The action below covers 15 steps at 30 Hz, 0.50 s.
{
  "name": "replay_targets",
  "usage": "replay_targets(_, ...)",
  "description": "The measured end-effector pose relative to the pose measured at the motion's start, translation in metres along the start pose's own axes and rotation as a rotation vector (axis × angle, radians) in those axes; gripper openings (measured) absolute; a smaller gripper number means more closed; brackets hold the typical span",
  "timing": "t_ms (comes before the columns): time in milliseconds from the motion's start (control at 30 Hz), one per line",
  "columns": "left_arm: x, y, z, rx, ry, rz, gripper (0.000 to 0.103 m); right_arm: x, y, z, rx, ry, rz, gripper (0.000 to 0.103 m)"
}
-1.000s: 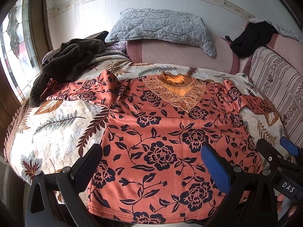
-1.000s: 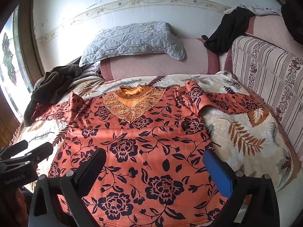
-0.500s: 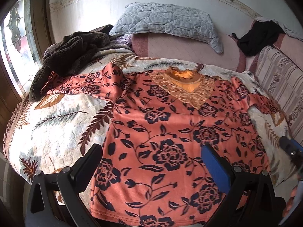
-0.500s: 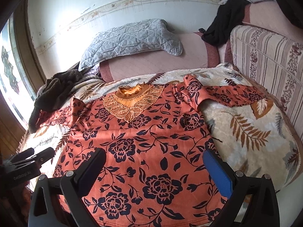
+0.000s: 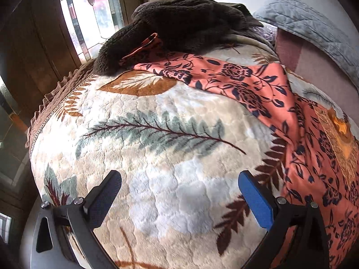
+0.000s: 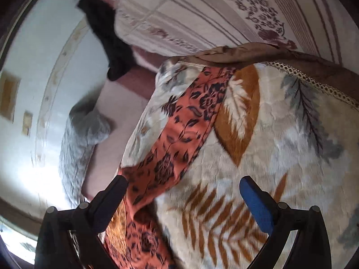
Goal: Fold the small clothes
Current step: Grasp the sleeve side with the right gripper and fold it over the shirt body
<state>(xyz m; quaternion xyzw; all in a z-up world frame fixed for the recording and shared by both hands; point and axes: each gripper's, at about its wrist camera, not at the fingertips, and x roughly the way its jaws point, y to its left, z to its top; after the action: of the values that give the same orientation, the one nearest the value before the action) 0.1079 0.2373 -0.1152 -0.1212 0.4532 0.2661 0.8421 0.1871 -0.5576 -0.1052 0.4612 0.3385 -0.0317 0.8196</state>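
Bedding under inspection is a plush leaf-print blanket point(image 5: 170, 152) covering a bed, with a brown ruffled border on its edge toward the stained-glass window point(image 5: 89, 11).

Orange floral blouse point(image 5: 309, 139) lies flat on the blanket. In the left wrist view one sleeve point(image 5: 213, 76) extends from the blouse body toward the window, its cuff end tucked against a dark brown fleece garment point(image 5: 184, 20) heaped at the blanket's far edge. Gold embroidered collar point(image 5: 341, 134) is visible on the blouse body. A grey quilted pillow point(image 5: 309, 20) rests beyond the blouse against a pink backrest.

Left hand-held gripper point(image 5: 179, 192): jaws spread wide, holding nothing, positioned over bare blanket beside the blouse body, on the window side. Contact with the blanket cannot be determined.

In the right wrist view, which is tilted and motion-blurred, the other sleeve point(image 6: 179, 132) runs across the blanket toward a striped cushion point(image 6: 224, 11). A black garment point(image 6: 105, 35) hangs beside that cushion.

Right hand-held gripper point(image 6: 182, 197): jaws spread wide, holding nothing. Its black finger point(image 6: 112, 199) sits at the sleeve's edge near the shoulder; its blue finger point(image 6: 255, 201) is over bare blanket.
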Motion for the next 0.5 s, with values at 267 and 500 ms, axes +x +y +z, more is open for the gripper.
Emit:
replay_targets(267, 0.059, 0.021, 0.007, -0.087, 0.093, 0.009, 0.103, 0.079, -0.012, 0.074, 0.043, -0.05, -0.071, 0.091)
replay_targets(500, 0.058, 0.022, 0.005, -0.104, 0.069, 0.003, 0.103, 0.111, -0.017, 0.088, -0.014, -0.065, -0.183, 0.056)
